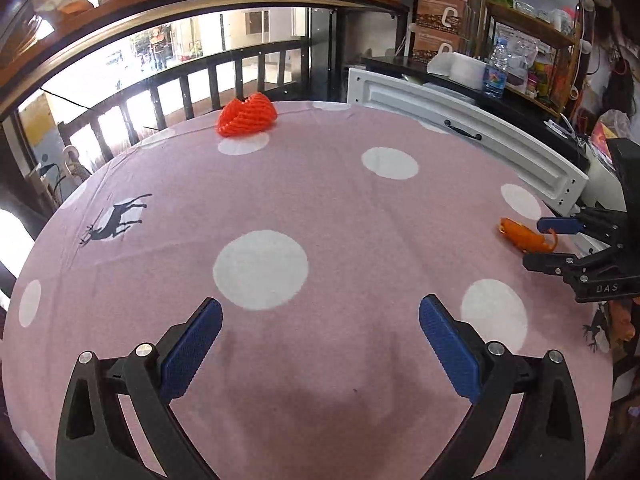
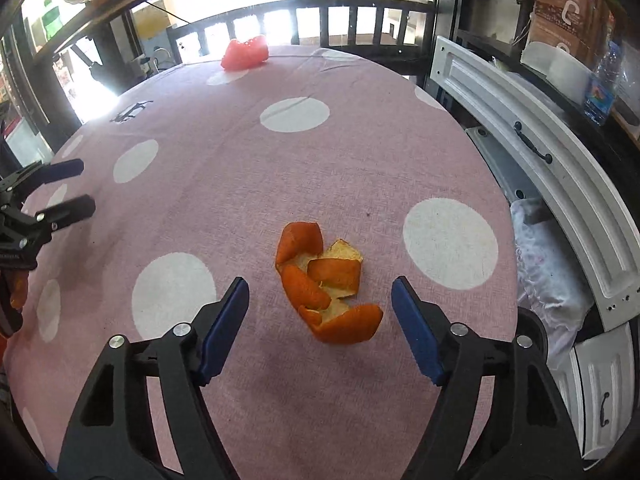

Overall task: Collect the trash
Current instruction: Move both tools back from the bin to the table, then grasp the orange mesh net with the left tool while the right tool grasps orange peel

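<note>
Peel (image 2: 326,286) lies on the pink cloth (image 2: 240,168), at 12 o'clock between the right gripper's (image 2: 320,324) spread jaws, untouched. Red net (image 1: 247,115) sits at the far edge, 11 o'clock of the left gripper (image 1: 320,344), whose jaws gape empty.

Table (image 2: 248,168) draped in pink cloth dotted with white circles and a deer print (image 1: 116,218), curled orange peel (image 2: 326,284) laid near centre, red foam net (image 2: 245,53) set at twelve o'clock by the far edge.
</note>
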### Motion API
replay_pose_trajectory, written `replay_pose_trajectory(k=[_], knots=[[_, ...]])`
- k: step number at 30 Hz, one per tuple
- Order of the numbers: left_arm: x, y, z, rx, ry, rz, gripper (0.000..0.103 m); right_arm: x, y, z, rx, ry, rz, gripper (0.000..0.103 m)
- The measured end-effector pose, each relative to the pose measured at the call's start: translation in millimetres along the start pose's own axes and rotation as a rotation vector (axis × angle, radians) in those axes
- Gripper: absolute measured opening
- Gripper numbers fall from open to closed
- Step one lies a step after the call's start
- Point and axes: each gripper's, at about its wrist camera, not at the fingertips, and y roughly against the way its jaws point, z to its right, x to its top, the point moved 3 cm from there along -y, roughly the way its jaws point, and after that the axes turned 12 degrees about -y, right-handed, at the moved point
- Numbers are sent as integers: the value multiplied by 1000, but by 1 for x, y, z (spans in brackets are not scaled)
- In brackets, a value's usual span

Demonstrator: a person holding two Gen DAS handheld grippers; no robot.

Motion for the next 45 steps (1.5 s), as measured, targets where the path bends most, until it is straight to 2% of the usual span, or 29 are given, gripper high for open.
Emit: replay_pose_trajectory(k=[4,6,11,18,21,24,27,29,30,32,33,35,41,45], knots=[[16,-24,-28,9,20,-9,97,0,-4,1,-5,24,-13,54],[29,-39,-42,25,27,-9,97,3,-6,0,-24,38,-3,42],[70,-78,-73,92,20,-10,97,7,-3,4,3,9,9,34],[130,-138,-100,198,-24,-50,97,2,19,15,39,-56,53,33],[146,-163,-107,188,11,-96,97,-6,33,19,48,-72,72,33],[155,-175,-110,170,45,-98,97,-14,43,26,52,-102,75,33],[161,-183,-107,198,34,-104,95,-20,52,34,47,-127,87,33],[162,-185,-106,197,38,-104,79,-23,55,41,52,-160,94,33],[163,-187,-106,199,45,-111,74,-25,58,45,56,-173,98,33],[162,-190,-105,206,50,-128,57,-27,60,51,54,-193,105,33],[162,-190,-105,218,41,-127,52,-27,61,53,55,-200,107,33],[160,-185,-101,243,10,-115,33,-29,62,56,58,-219,121,33],[149,-147,-100,245,64,-23,26,-35,67,61,62,-261,174,33],[141,-108,-79,167,68,65,26,-44,70,61,65,-286,192,33]])
